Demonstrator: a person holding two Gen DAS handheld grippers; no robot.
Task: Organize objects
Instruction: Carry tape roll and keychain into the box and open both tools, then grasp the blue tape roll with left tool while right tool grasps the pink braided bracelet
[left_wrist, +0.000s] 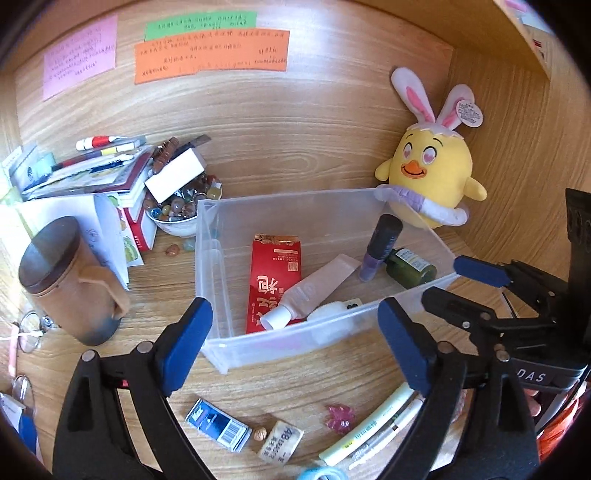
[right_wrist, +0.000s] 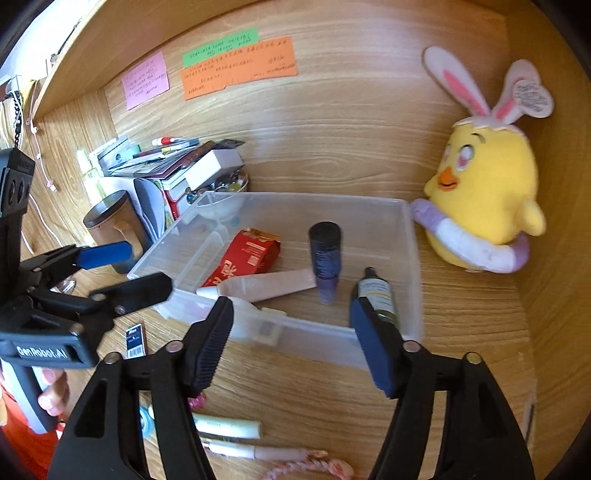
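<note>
Both the left gripper and the right gripper hang wide and empty just in front of the clear bin, which already holds a red packet, a white tube and two small bottles. The loose things not yet binned lie on the bench nearer than the fingers: the pale green pen, long axis slanting toward the bin, sits closest under the left gripper's right finger. A barcoded box and tag lie alongside, and the bin's near wall stands between them and its inside.

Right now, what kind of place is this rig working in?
Probably a home or dorm study desk set in a wooden alcove. Handwritten sticky notes are stuck on the back panel, books and pens are piled at the left, and a plush chick sits beside a clear bin of toiletries.
</note>
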